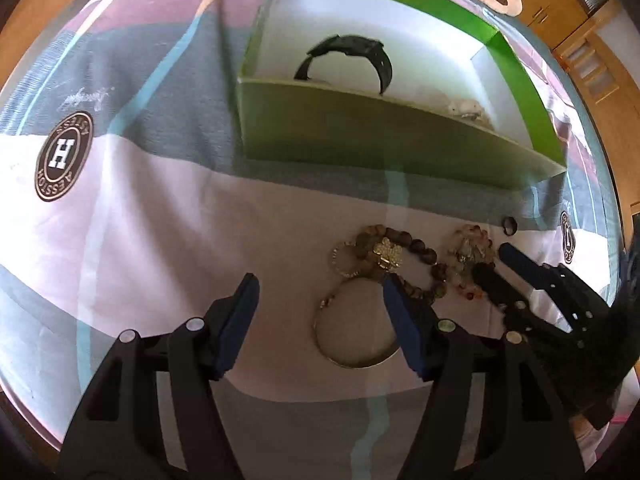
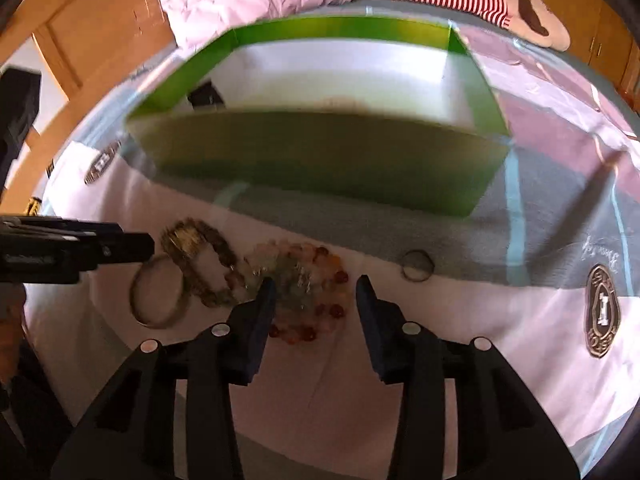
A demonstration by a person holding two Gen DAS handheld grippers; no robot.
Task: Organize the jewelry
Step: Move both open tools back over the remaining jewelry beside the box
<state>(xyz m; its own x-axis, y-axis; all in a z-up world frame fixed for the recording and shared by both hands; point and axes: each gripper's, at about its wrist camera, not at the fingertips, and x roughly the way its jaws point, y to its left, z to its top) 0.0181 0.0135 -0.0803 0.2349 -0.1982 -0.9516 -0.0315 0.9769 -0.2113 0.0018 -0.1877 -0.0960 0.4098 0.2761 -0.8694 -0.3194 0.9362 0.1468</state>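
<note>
Two round "H" logos (image 1: 64, 157) on bedsheet (image 1: 168, 240).

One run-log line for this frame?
left gripper: open, empty | right gripper: open over multicoloured bead bracelet | watch: in green box

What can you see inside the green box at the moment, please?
Inside the green box lies a black watch and, by the near wall, something pale. That wall hides the floor just behind it.

Green box (image 2: 320, 160) motion-blurred.
</note>
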